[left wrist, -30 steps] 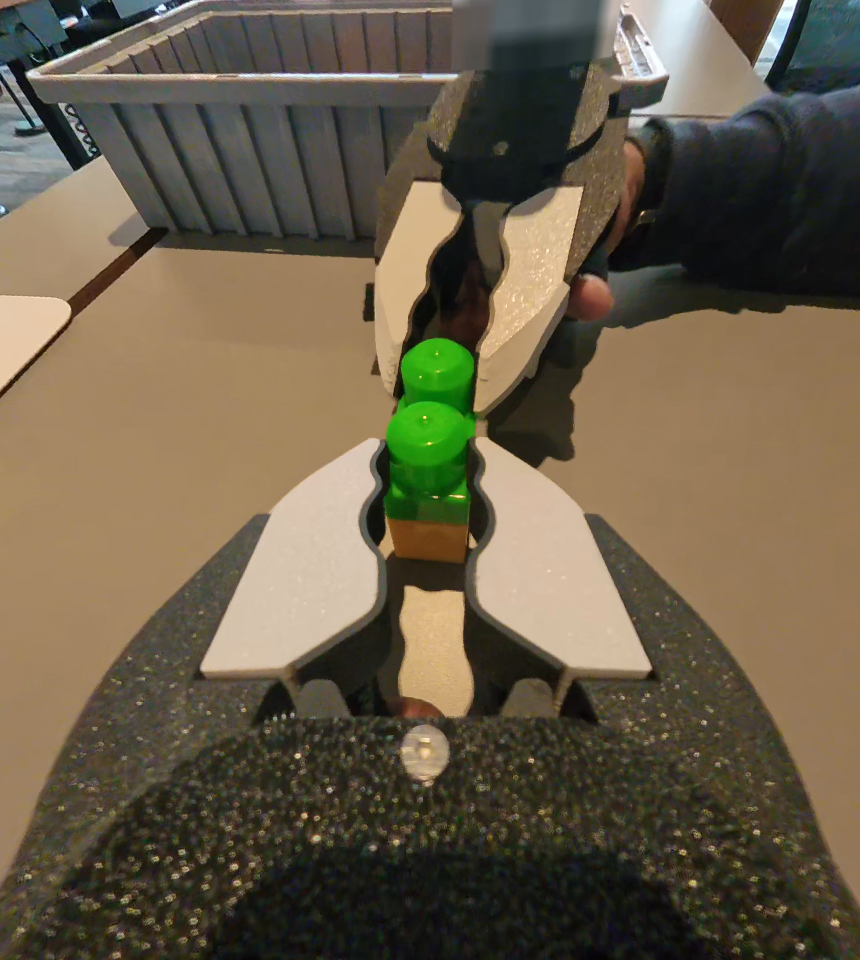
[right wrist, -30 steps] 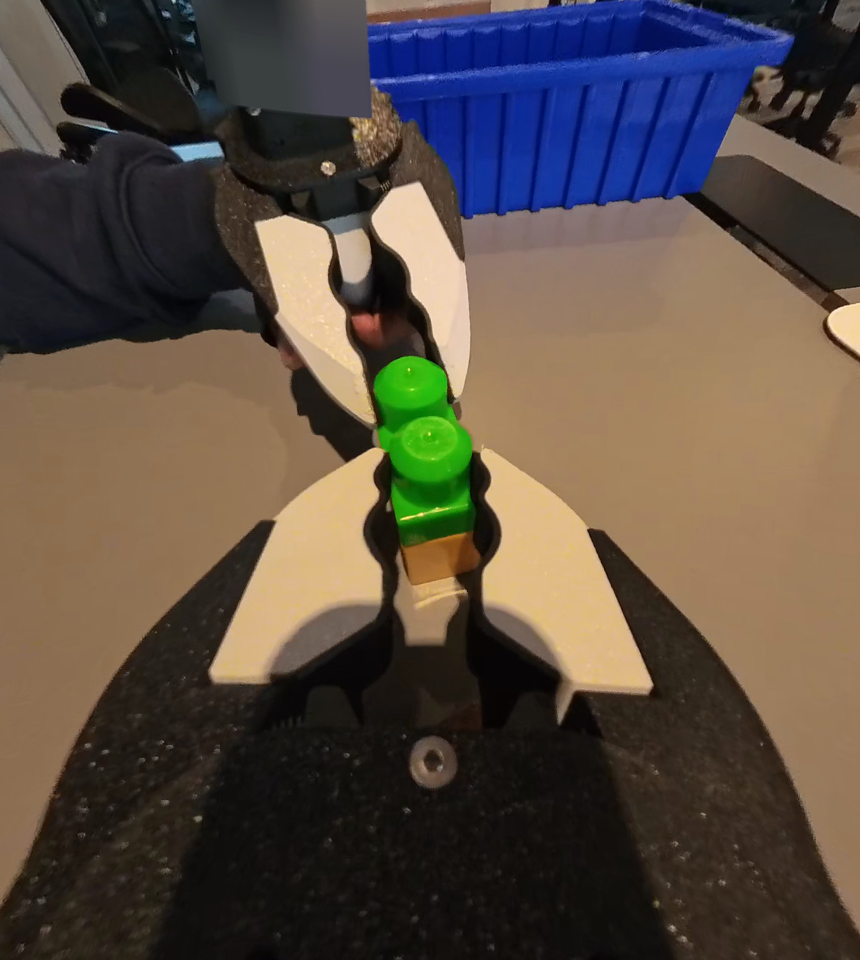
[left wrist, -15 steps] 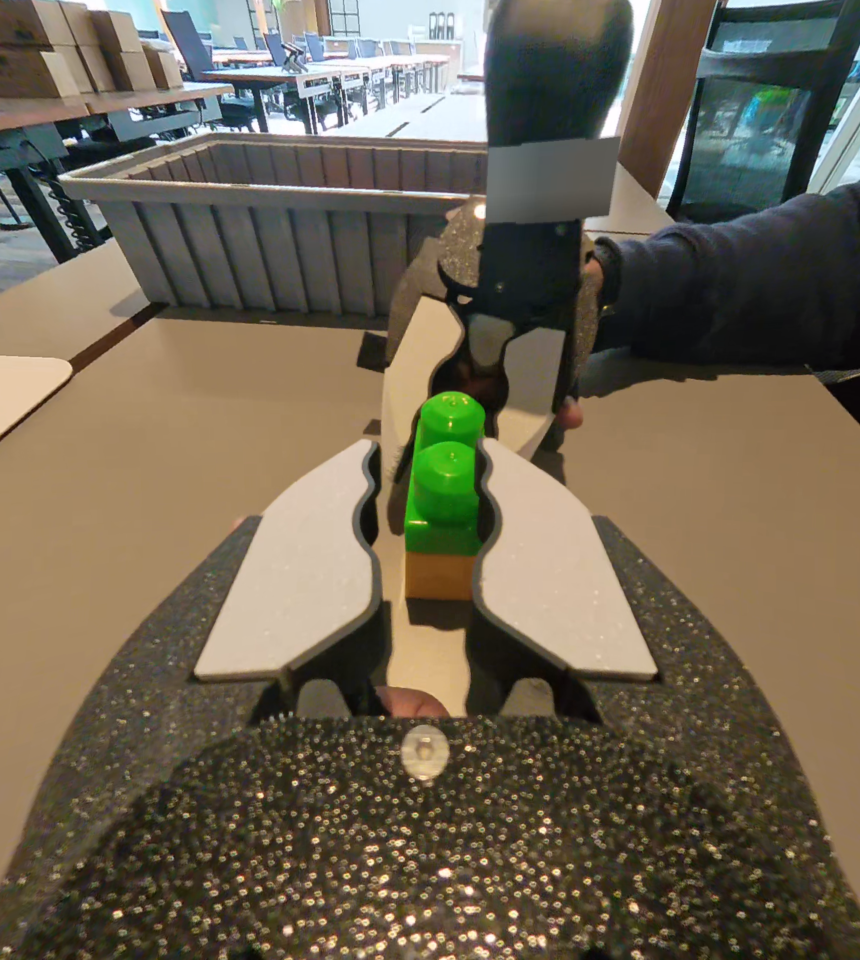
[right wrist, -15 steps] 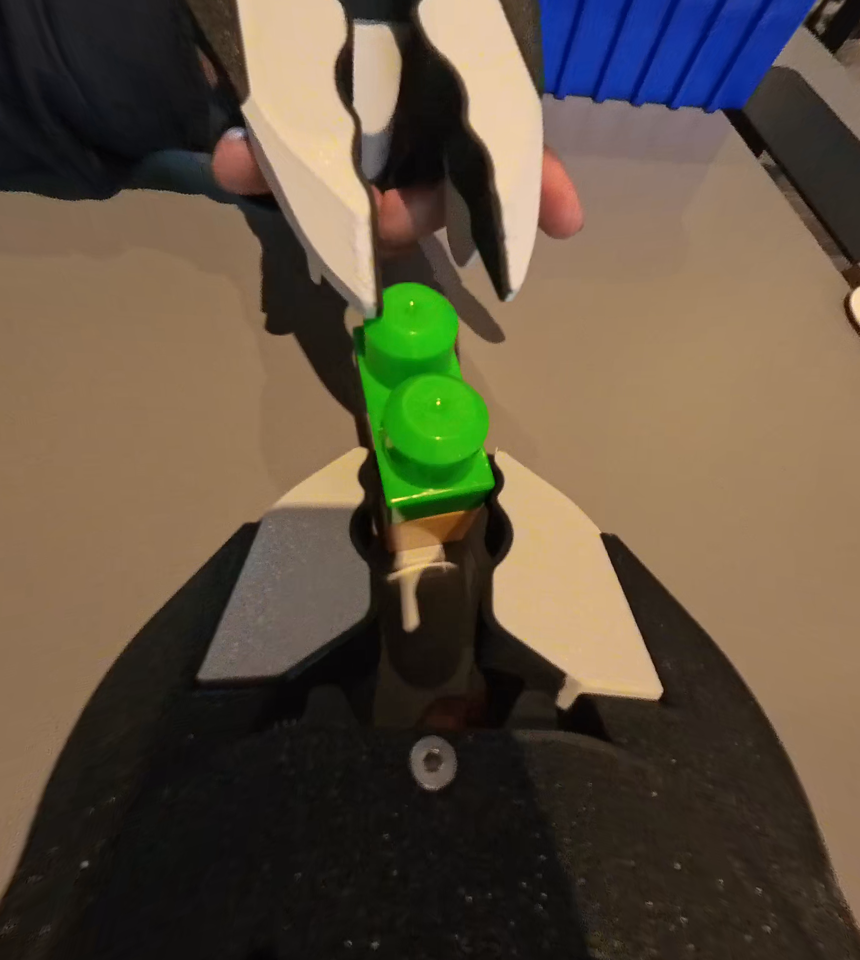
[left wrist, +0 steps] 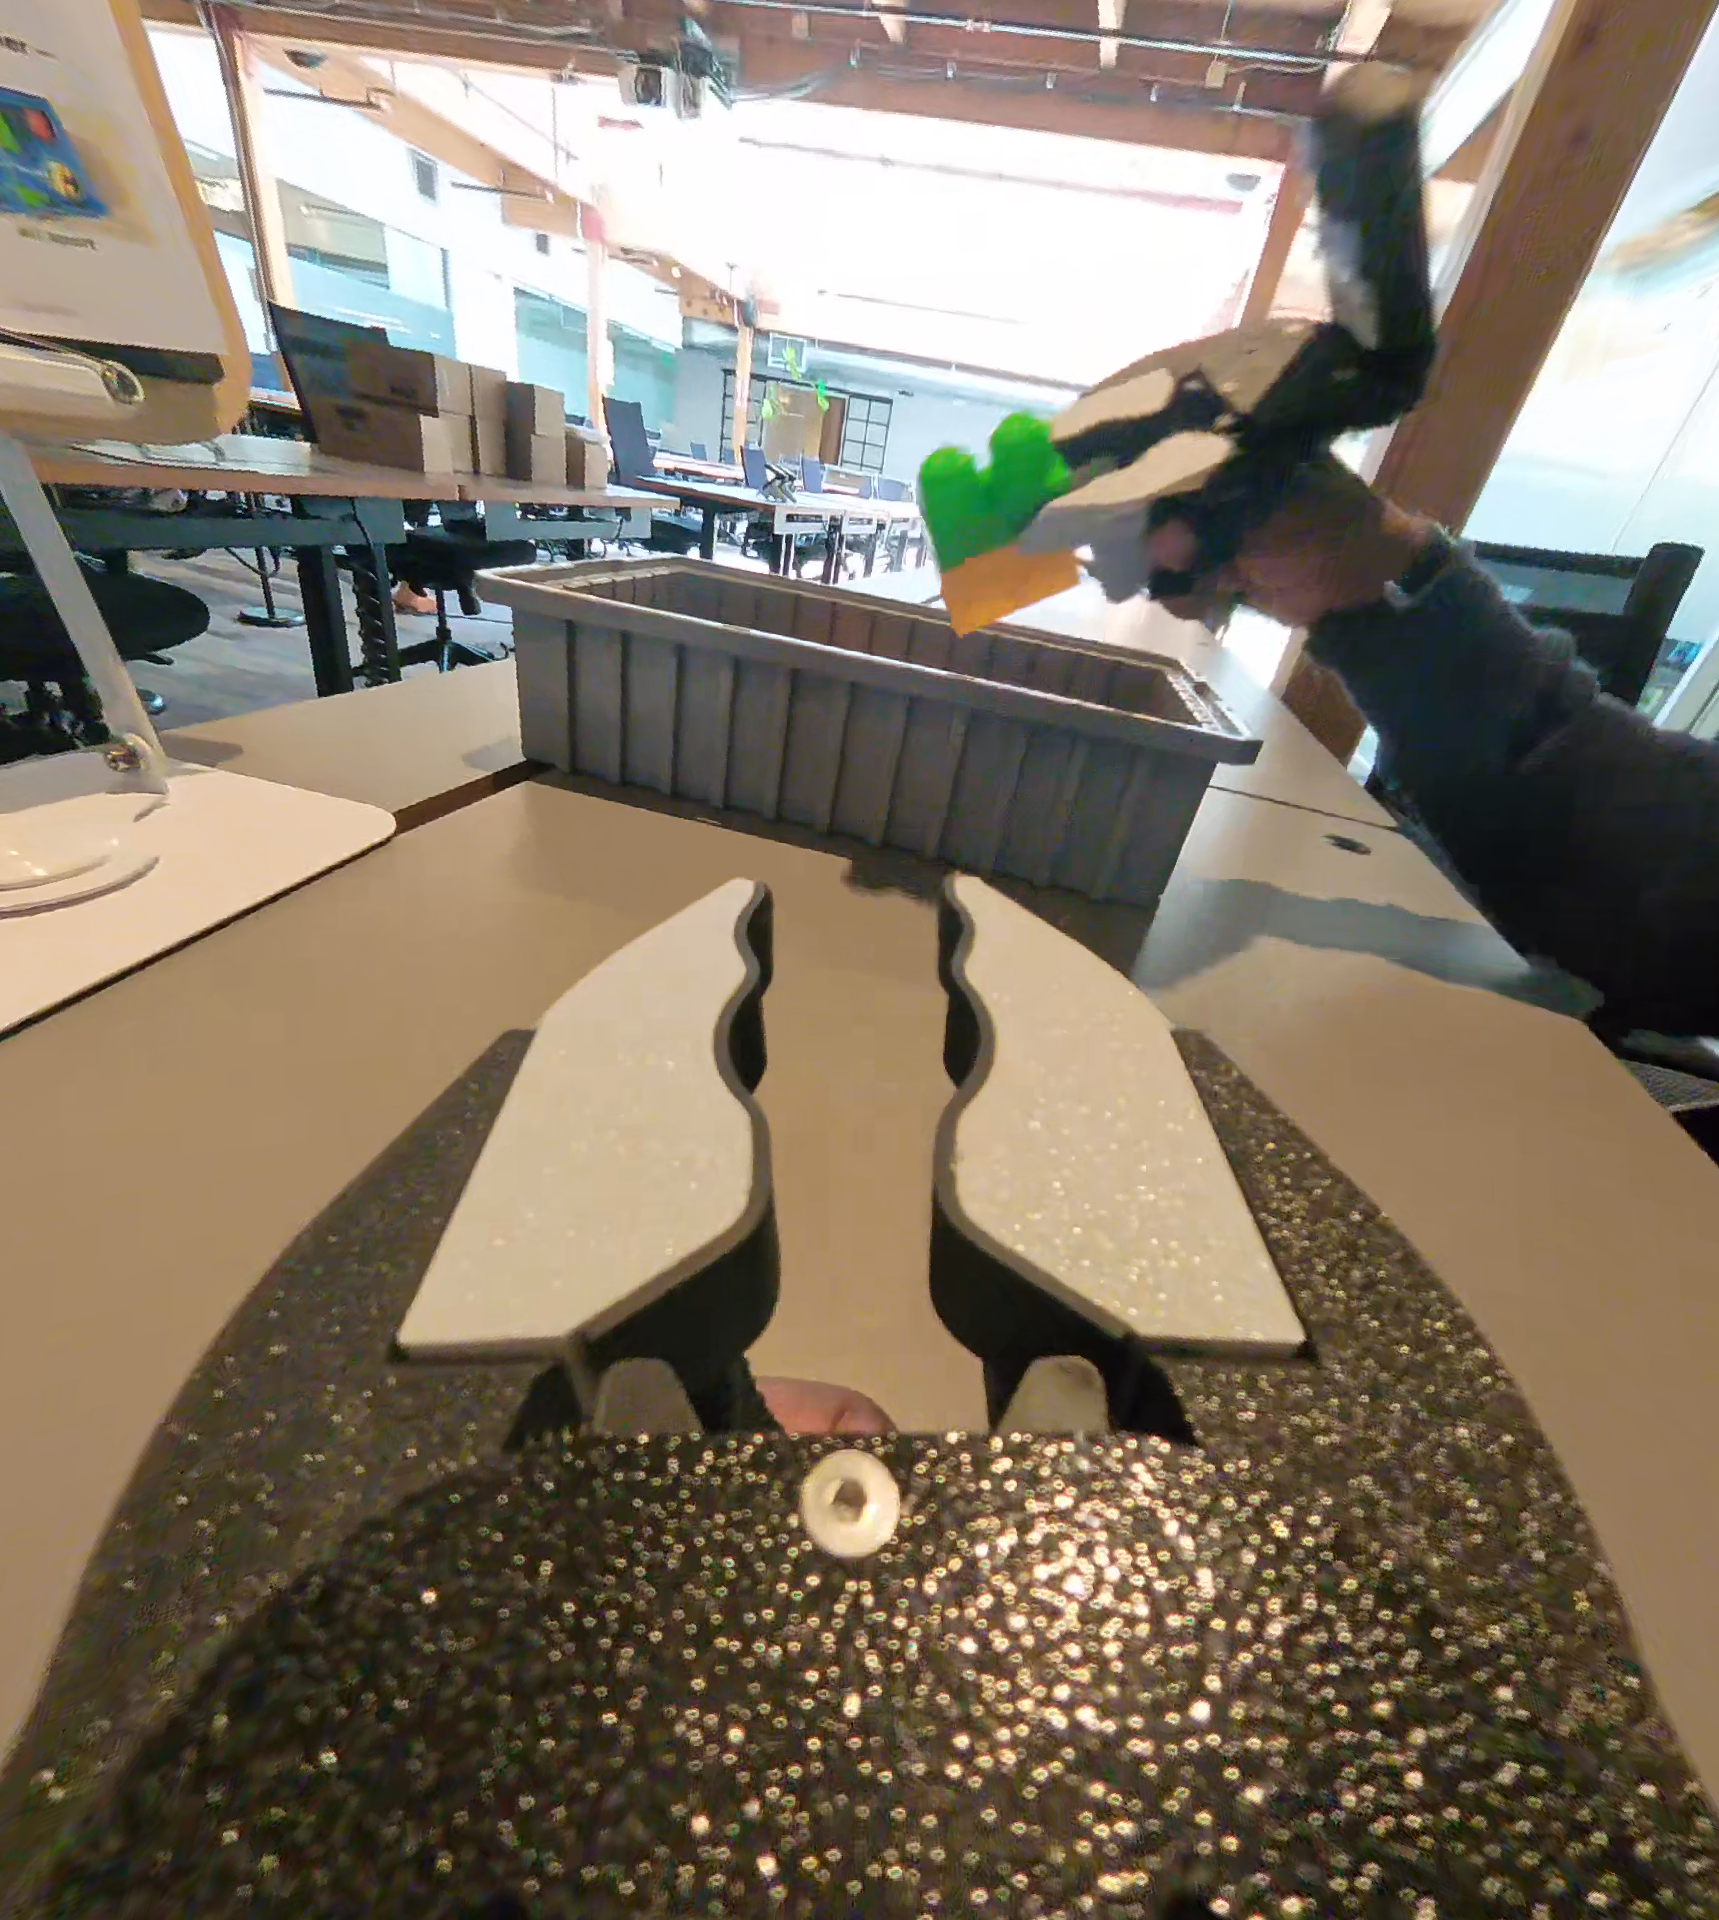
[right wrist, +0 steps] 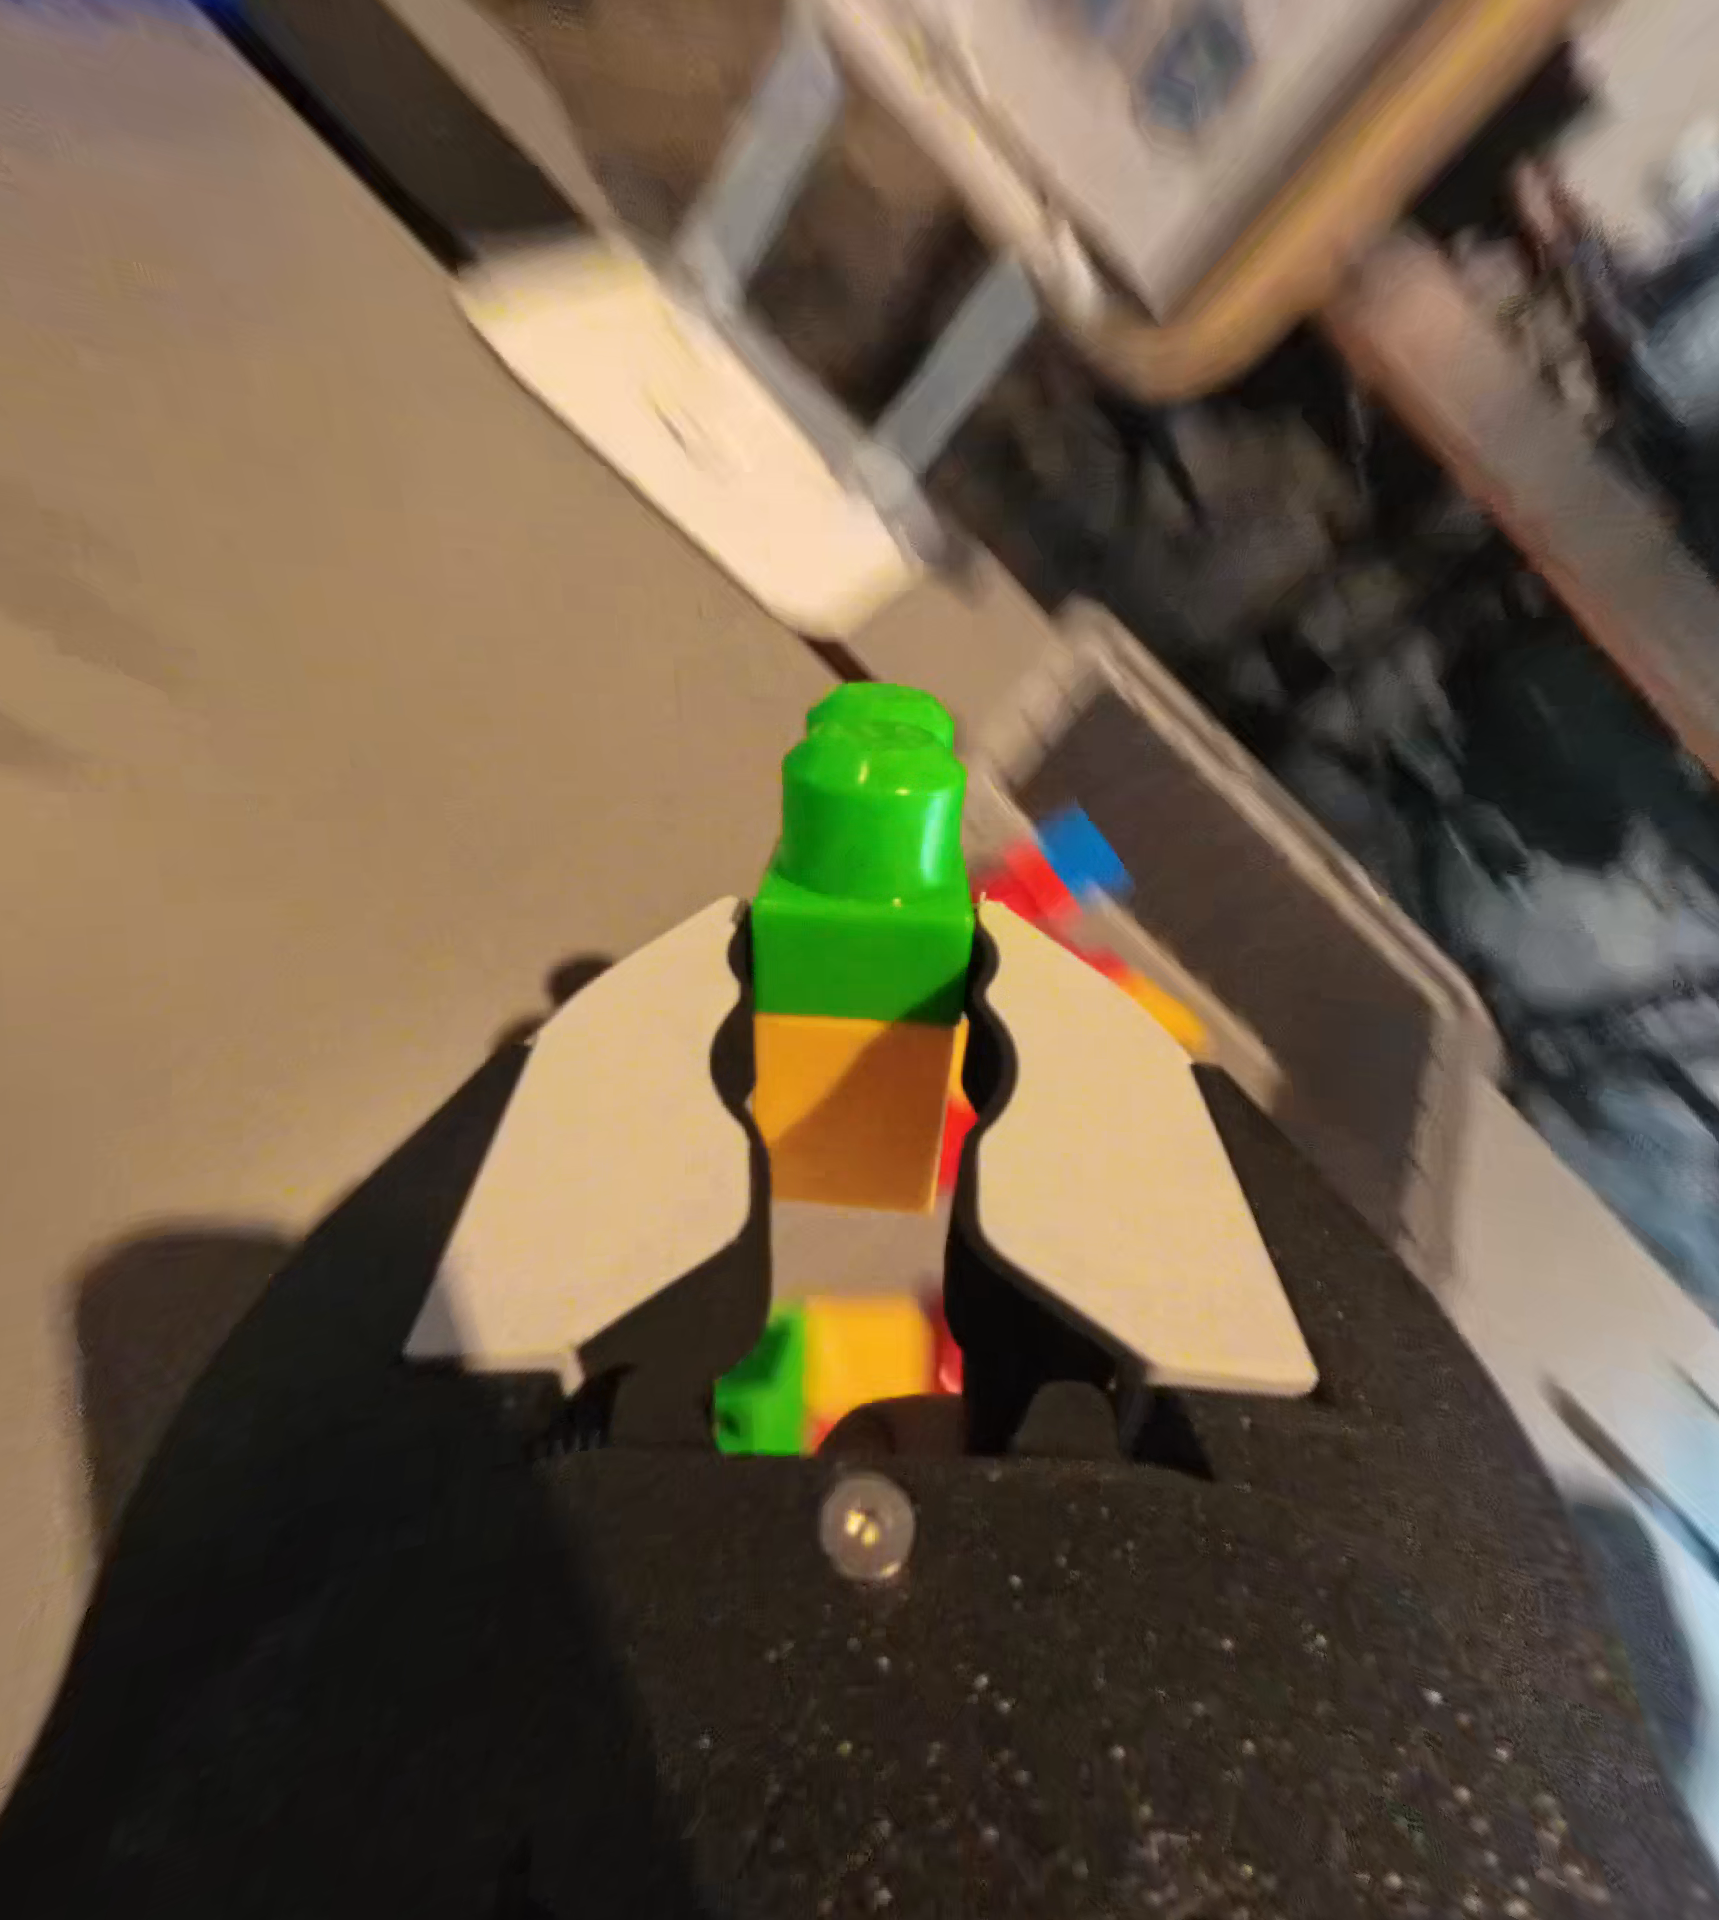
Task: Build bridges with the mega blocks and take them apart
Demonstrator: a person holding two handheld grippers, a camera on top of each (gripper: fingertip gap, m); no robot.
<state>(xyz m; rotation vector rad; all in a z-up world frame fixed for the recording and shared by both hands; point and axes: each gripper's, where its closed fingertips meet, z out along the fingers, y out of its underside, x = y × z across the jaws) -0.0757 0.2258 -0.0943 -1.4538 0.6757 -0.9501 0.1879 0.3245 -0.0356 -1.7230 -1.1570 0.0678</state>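
Two stacked blocks (right wrist: pixel 860 997) sit clamped in the right gripper (right wrist: pixel 860 935), airborne.

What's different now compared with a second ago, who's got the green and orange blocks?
The left tongs let go and now stand open and empty over the table. The right tongs lifted the green block and orange block up over the grey bin. The two blocks remain joined, and the right tongs keep their grip.
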